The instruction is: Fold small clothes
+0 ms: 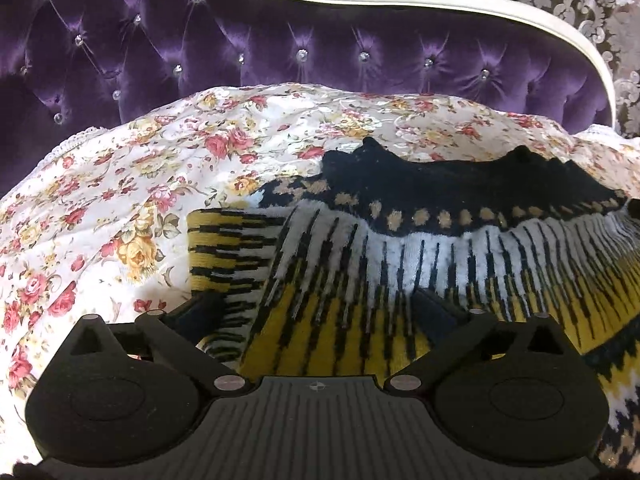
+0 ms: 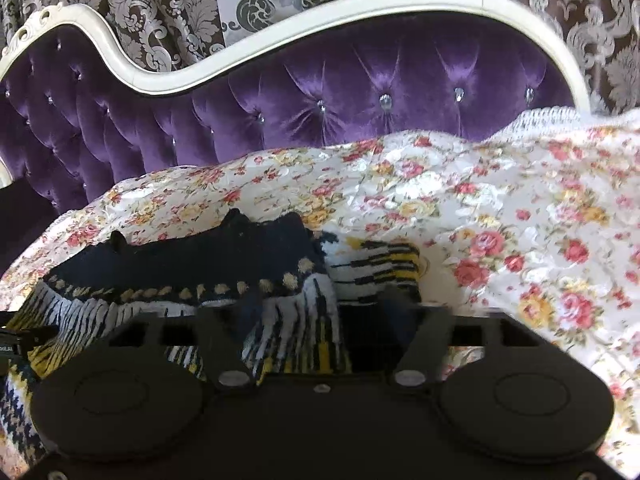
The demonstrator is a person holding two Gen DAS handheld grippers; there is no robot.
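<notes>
Lying on floral cover: sweater | L tool apart over it | R tool apart, straddling sleeve

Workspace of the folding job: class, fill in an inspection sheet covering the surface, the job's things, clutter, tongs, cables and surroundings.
Surface: floral bedspread, rumpled, with a lace-like white edge.
Job's things: one knit sweater, navy, white and yellow, lying spread on the bedspread, navy collar band toward the headboard, one sleeve folded or bunched at its side.
Clutter: nothing seen.
Tongs: left tongs open, low over the sweater's yellow part; right tongs open, straddling the sweater's edge by the other sleeve. Neither visibly grips cloth.
Cables: nothing seen.
Surroundings: tufted purple headboard with a white frame, and patterned damask curtains behind it.
</notes>
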